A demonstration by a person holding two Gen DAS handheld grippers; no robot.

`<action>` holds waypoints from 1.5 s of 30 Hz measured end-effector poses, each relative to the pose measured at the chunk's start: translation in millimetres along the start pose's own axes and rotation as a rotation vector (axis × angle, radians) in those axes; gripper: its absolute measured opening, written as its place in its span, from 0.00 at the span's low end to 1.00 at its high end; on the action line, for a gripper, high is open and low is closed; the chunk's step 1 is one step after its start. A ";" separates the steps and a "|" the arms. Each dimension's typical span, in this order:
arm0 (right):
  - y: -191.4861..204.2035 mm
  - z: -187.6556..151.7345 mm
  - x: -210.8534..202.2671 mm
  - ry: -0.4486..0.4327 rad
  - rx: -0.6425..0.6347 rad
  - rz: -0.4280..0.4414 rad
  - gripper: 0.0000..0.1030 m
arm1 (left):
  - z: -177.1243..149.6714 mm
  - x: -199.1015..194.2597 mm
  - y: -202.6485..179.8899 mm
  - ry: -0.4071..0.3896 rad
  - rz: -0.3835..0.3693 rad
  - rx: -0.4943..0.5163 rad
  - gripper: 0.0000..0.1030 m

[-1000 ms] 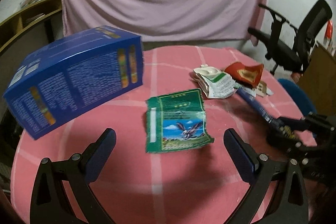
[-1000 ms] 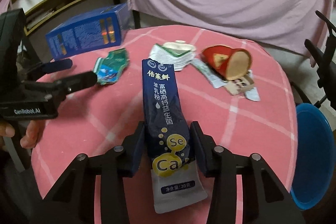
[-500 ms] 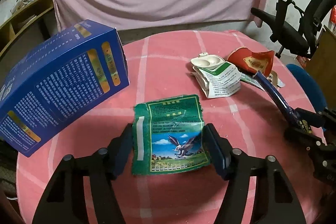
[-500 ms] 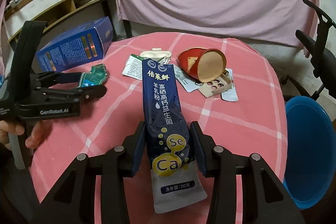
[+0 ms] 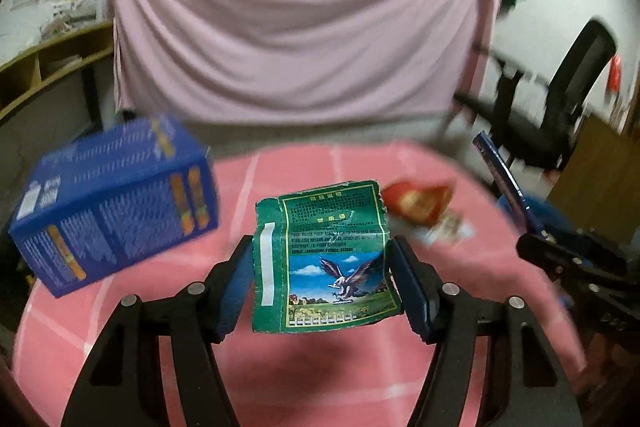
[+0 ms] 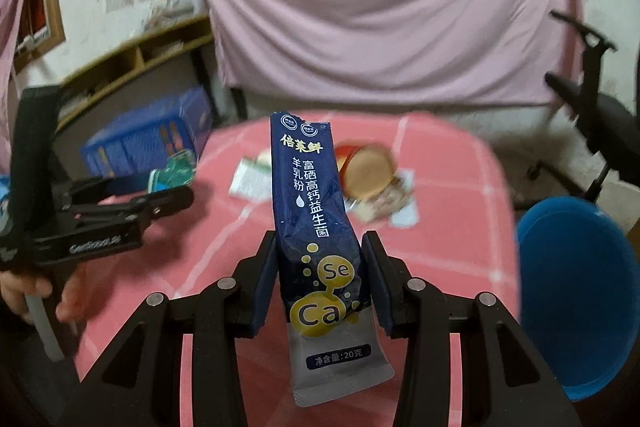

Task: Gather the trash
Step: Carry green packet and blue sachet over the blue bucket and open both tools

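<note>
Left wrist view: we hold the green eagle wrapper (image 5: pixel 326 259) clamped between the left gripper (image 5: pixel 320 279) pads, lifted clear of the pink checked table (image 5: pixel 280 367). The blue box (image 5: pixel 116 199) sits at the table's left edge, tilted, overhanging a bit. Near the far right edge lies the red cup (image 5: pixel 420 201) w/ paper scraps beside it; motion blur, so we can't say how many scraps. The right gripper enters from the right w/ its navy sachet sticking up past the table's right edge.

Right wrist view: our right gripper (image 6: pixel 320 279) is closed on the navy milk-powder sachet (image 6: pixel 316 223), pads pinching its lower half, top end upright, silver tail hanging below the jaws. Both grippers point forward and down over the near part of the table. The left gripper (image 6: pixel 160 193) reaches in from the left at the table's left edge, a hand (image 6: pixel 36 293) on its grip.

The blue bin (image 6: pixel 580 291) stands off the right edge, mouth open, nothing between it and the sachet. A white-green packet (image 6: pixel 252 181) lies mid-table toward the far edge. Near centre of the table is bare. An office chair (image 5: pixel 560 99) stands beyond the right edge.
</note>
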State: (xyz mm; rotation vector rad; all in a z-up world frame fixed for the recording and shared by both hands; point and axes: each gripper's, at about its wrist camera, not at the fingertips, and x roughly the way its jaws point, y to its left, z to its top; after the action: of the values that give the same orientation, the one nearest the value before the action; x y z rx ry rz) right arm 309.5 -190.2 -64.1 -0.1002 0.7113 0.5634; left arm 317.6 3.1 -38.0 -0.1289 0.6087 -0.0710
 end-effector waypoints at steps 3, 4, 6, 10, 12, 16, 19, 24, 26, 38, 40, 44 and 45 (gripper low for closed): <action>-9.6 6.2 -24.6 -0.128 0.018 -0.031 0.39 | 11.5 -18.7 -17.8 -0.107 -0.040 0.001 0.59; -12.7 7.4 -31.3 -0.160 0.022 -0.038 0.39 | 15.5 -24.3 -24.1 -0.139 -0.053 0.004 0.59; -22.5 10.9 -49.7 -0.252 0.037 -0.058 0.39 | 22.3 -32.0 -36.2 -0.190 -0.078 0.013 0.59; -38.5 12.5 -80.9 -0.395 0.057 -0.106 0.39 | 35.4 -46.9 -68.9 -0.289 -0.126 0.054 0.59; -48.1 11.9 -97.4 -0.470 0.071 -0.140 0.39 | 40.8 -49.7 -84.6 -0.324 -0.148 0.076 0.59; -63.5 7.1 -121.3 -0.570 0.089 -0.209 0.39 | 47.7 -50.7 -118.1 -0.371 -0.200 0.120 0.59; -79.0 -0.7 -138.6 -0.617 0.102 -0.258 0.39 | 49.4 -43.4 -147.4 -0.381 -0.237 0.158 0.59; -112.9 -14.9 -153.8 -0.630 0.159 -0.324 0.39 | 49.2 -26.9 -191.5 -0.355 -0.299 0.206 0.59; -129.1 -20.9 -159.4 -0.624 0.191 -0.340 0.39 | 48.5 -18.4 -209.9 -0.338 -0.321 0.219 0.59; -200.4 -58.3 -171.7 -0.550 0.354 -0.406 0.39 | 42.9 29.1 -273.9 -0.205 -0.393 0.232 0.59; -209.4 -61.9 -167.8 -0.526 0.373 -0.403 0.39 | 42.2 39.9 -281.7 -0.162 -0.388 0.232 0.59; -221.9 -66.9 -159.4 -0.477 0.402 -0.396 0.39 | 36.2 55.9 -290.3 -0.075 -0.363 0.225 0.59; -224.1 -67.9 -156.8 -0.464 0.408 -0.392 0.39 | 36.1 61.4 -290.6 -0.049 -0.359 0.220 0.59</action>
State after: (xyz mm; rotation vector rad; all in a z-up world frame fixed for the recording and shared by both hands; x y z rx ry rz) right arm 289.8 -470.0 -37.3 0.2611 0.3264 0.0490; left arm 380.3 -287.3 -2.2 -0.0254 0.5197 -0.4795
